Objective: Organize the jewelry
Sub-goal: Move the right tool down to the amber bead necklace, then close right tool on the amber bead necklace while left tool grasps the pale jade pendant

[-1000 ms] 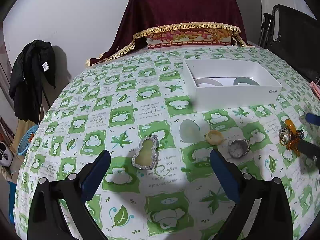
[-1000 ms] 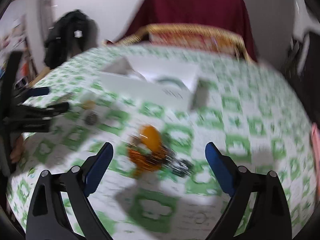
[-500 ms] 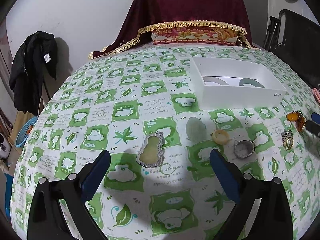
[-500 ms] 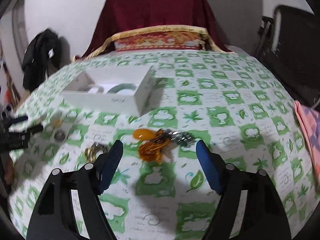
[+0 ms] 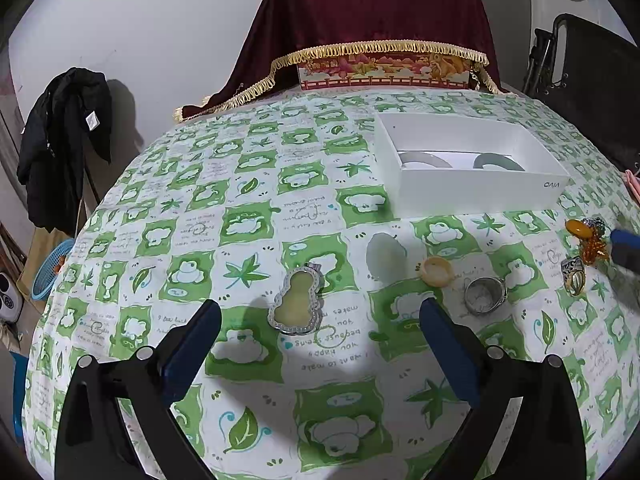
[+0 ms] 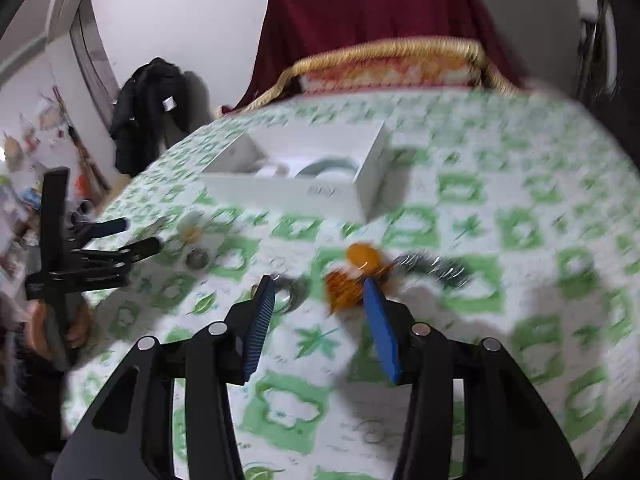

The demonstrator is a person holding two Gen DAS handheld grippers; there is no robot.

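A white box (image 5: 472, 168) with two bangles stands at the back right of the green patterned table (image 5: 240, 220). A gourd pendant (image 5: 298, 300), a pale oval stone (image 5: 386, 256), a yellow ring (image 5: 436, 271), a silver ring (image 5: 485, 295) and a patterned ring (image 5: 573, 276) lie in a row. My left gripper (image 5: 320, 344) is open just before the pendant. My right gripper (image 6: 318, 300) is half closed and empty. The amber pendant with its chain (image 6: 356, 276) lies by its right finger, the patterned ring (image 6: 288, 296) by its left.
A box under a dark red fringed cloth (image 5: 380, 40) stands at the table's back edge. A black jacket (image 5: 60, 140) hangs at the left, a blue basket (image 5: 50, 268) below it. A dark chair (image 5: 592, 80) stands at the right.
My right gripper has narrowed its jaws and swung down close to the amber pendant and patterned ring. My left gripper has barely moved.
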